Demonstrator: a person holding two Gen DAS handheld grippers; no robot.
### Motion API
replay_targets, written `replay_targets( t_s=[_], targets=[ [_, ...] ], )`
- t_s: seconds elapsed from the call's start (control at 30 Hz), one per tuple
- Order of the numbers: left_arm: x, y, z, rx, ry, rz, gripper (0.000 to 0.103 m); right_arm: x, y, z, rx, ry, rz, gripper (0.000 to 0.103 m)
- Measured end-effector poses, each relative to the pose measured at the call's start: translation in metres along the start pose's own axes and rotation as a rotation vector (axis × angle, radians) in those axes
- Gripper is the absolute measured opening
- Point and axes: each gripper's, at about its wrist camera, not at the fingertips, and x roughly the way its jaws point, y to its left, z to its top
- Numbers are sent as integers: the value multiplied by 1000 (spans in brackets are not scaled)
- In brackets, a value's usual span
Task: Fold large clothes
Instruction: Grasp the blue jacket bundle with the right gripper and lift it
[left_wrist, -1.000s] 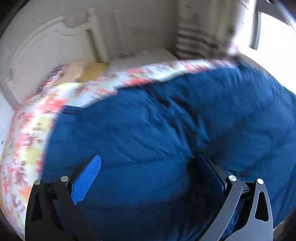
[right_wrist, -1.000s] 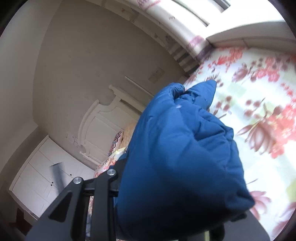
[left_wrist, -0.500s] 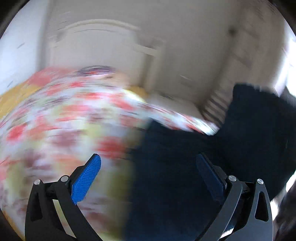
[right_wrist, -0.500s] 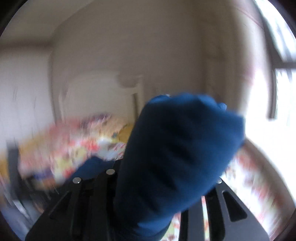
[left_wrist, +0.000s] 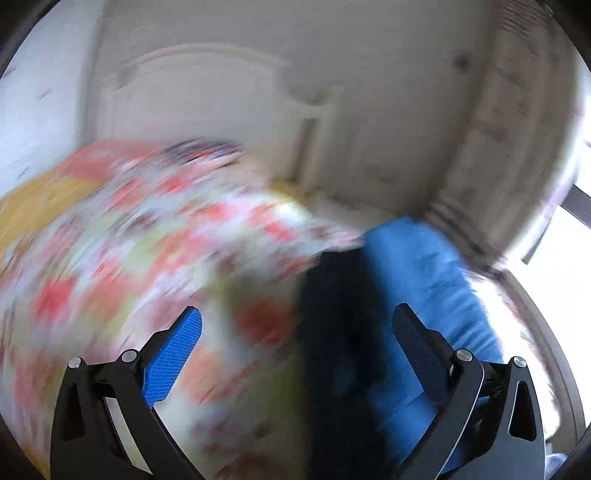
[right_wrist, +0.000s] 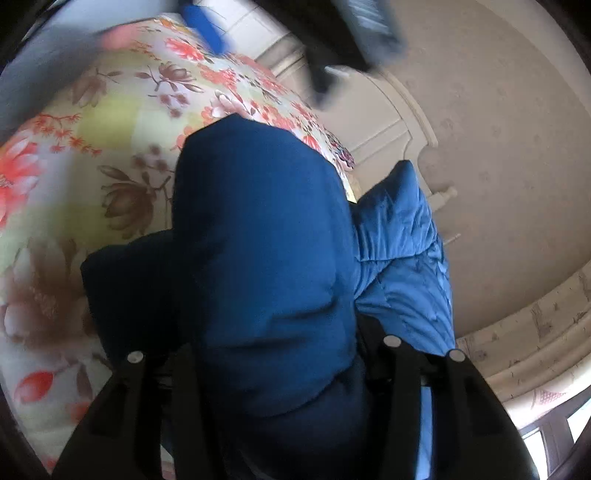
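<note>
Lying across a bed under a floral quilt of red, brown and pale-yellow blooms, the padded dark-blue jacket fills most of the right wrist view, one thick fold bulging up between the black arms of the right gripper. Its jaws have just been opening, with that fold between them — but the cloth hides the pads, so whether they press on it cannot be told. A lighter, quilted side of the garment rises to the right of the fold, against the white carved headboard and a beige wall. In the blurred left wrist view the left gripper hangs over the quilt with its jaws spread wide and nothing between them; its ribbed blue pads are bare. The jacket lies right of centre there, a dark strip beside a brighter blue part, running behind the right-hand finger. A blurred black shape at the top of the right wrist view is probably the other gripper — the smear leaves that unsure.
</note>
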Motion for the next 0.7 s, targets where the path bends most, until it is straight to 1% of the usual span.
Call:
replay_targets(
  t_s=[0.03,0.1,0.13,0.2,0.23,0.27,0.3,0.33,0.4,0.43,0.47,0.5,0.53,0.57,0.6,0.63,0.67,0.7],
  targets=[
    [5,-15,12,46,2,-35,99,0,4,0,-11,-10,-14,46],
    [24,-52,36,175,24,-106,99,-1,6,-2,-13,-23,-27,46],
    [38,-75,46,262,48,-121,99,-2,6,-2,-10,-30,-29,46],
    [71,-107,57,378,105,-97,99,-4,6,-4,-10,-46,-30,46],
    [81,-111,60,386,126,-89,99,-8,5,-5,-5,-70,-26,43],
    [88,-113,65,376,141,-89,99,-9,1,-6,4,-88,-22,41],
    [90,-112,69,354,143,-99,99,-12,-3,-7,14,-102,-20,36],
    [86,-110,75,327,133,-119,99,-14,-7,-9,24,-113,-18,31],
    [76,-105,83,303,107,-153,99,-31,-27,-8,71,-171,-30,26],
    [69,-102,87,296,99,-169,99,-37,-35,-7,92,-195,-30,25],
    [66,-100,87,298,93,-167,99,-38,-41,-7,103,-213,-28,25],
    [67,-100,85,312,93,-150,99,-39,-42,-7,106,-227,-17,25],
    [69,-101,83,326,103,-136,99,-36,-36,-7,84,-225,13,25],
    [75,-101,78,341,130,-120,99,-30,-29,-7,52,-214,32,25],
    [86,-101,72,352,164,-105,99,-22,-14,-10,-3,-195,48,27],
    [101,-100,61,367,218,-80,99,-19,-3,-15,-45,-191,43,33],
    [114,-97,51,383,254,-54,99,-17,5,-17,-65,-188,45,36],
    [128,-94,41,399,287,-21,99,-18,7,-19,-63,-186,58,42]
  ],
)
